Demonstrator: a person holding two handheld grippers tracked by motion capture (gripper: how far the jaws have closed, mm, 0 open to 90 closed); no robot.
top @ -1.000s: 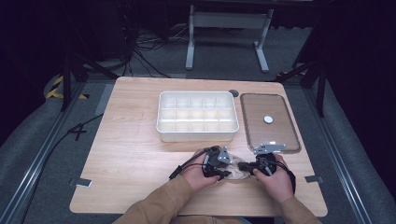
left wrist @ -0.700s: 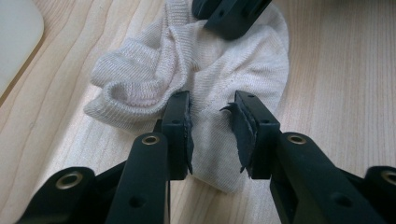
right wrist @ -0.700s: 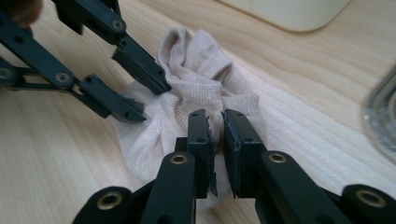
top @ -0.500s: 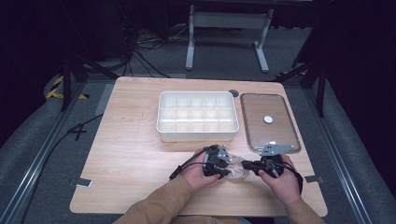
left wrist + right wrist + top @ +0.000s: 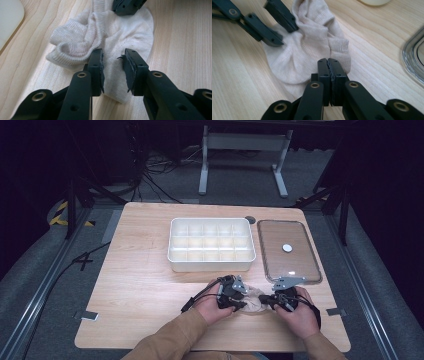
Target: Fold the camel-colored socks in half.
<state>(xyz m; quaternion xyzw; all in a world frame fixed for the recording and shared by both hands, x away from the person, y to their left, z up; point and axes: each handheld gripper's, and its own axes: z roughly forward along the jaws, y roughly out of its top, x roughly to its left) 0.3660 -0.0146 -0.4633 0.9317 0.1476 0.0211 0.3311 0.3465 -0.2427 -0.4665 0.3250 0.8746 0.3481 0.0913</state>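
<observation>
Mid-fold: the white sock (image 5: 105,42) lies bunched on the table's near edge. The right gripper (image 5: 328,65) seems pinched on its edge; the left gripper (image 5: 113,58), jaws just narrowed, straddles fabric and must clamp next.

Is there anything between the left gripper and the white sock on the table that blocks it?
Nothing visible blocks it. The left gripper stands directly over the sock, jaws apart with fabric in the gap. The right gripper is shut at the sock's opposite edge.

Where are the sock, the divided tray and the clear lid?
sock (image 5: 110,32), left gripper view, ribbed middle.
divided tray (image 5: 210,265), high view, front wall.
clear lid (image 5: 272,245), high view, bare left part.
</observation>
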